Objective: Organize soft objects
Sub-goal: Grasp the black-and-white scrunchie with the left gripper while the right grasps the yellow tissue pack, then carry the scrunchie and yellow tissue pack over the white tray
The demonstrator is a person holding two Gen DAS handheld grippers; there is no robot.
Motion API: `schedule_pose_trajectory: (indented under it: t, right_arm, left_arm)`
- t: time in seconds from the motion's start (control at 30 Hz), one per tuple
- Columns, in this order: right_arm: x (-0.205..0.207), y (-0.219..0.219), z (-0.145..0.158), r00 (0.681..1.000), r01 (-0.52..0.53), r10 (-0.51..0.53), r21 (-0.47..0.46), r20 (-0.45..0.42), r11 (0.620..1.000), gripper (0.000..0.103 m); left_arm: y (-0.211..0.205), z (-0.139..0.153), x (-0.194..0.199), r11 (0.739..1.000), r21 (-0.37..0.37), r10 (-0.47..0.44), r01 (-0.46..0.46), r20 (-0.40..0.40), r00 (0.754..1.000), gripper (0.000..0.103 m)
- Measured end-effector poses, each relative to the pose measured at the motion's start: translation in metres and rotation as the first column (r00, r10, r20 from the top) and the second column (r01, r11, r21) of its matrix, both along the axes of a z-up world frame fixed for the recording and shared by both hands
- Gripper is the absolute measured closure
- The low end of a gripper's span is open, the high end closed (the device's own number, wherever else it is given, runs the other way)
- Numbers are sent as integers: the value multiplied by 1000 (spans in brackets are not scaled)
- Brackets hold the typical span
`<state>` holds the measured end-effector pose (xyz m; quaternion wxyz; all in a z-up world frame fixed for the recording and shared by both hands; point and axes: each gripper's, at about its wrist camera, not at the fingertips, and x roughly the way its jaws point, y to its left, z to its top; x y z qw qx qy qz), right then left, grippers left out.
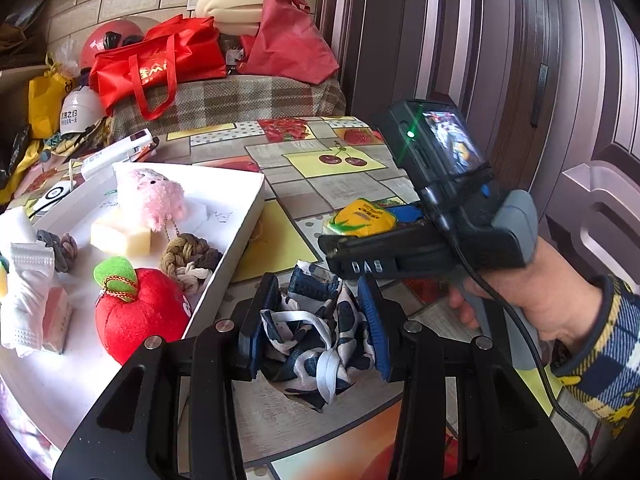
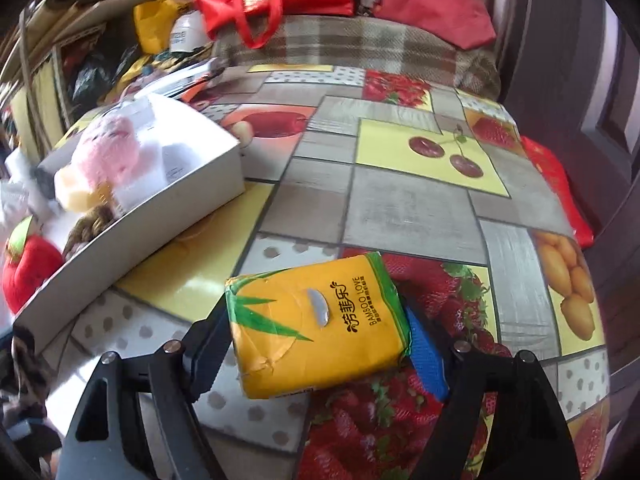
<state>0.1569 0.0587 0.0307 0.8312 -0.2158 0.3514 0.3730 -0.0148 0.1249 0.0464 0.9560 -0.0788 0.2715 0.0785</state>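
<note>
My left gripper (image 1: 318, 292) is shut on a crumpled navy-and-white patterned cloth (image 1: 316, 336) just above the table, right of the white tray (image 1: 224, 248). The tray holds a pink plush (image 1: 154, 196), a red plush apple (image 1: 140, 316), a braided rope knot (image 1: 188, 256), a yellow sponge (image 1: 120, 238) and white fabric (image 1: 24, 304). My right gripper (image 2: 316, 320) has its fingers against both sides of a yellow tissue pack (image 2: 316, 320) lying on the fruit-print tablecloth (image 2: 400, 208). From the left wrist view the same tissue pack (image 1: 362, 218) shows at that gripper's tip, held out by a hand (image 1: 540, 304).
Red bags (image 1: 160, 68) and cream foam (image 1: 236, 0) pile on a plaid-covered surface (image 1: 240, 96) behind the table. A dark door (image 1: 480, 40) stands to the right. A white stapler-like tool (image 1: 116, 154) and a white helmet (image 1: 80, 114) lie past the tray.
</note>
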Motion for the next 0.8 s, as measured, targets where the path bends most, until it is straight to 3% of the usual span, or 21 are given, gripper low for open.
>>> schedule_pose_trajectory:
  t: [0.07,0.2,0.33,0.43,0.5,0.63,0.8]
  right_arm:
    - [-12,-3,6,999,-7,6,19,54,1000,25]
    - [-44,-30,26,986,37,-65,171,157,985,25]
    - [-75,-74,41,970,77,-159,389,183,918,25]
    - [-99,-92,45,956,63,-186,460,227,886,25]
    - [-110,-95,47,952,52,-189,478,242,877,25]
    - [-121,-93,51,950,25,-172,482,262,876,24]
    - [-125,-86,51,953,19,-157,465,260,885,24]
  left_arm:
    - [0,1,-1,1000,5,3,-3,5,1000,62]
    - [-2,3,-6,1000,22,17,-18,31,999,62]
    - [-4,7,-14,999,37,17,-20,75,997,62]
    - [-8,11,-24,997,71,19,-28,128,992,62]
    - [-13,15,-32,990,137,18,-41,163,986,62]
    - [-12,18,-49,980,189,13,-56,223,975,62]
    - [11,19,-63,981,171,55,-96,230,972,62]
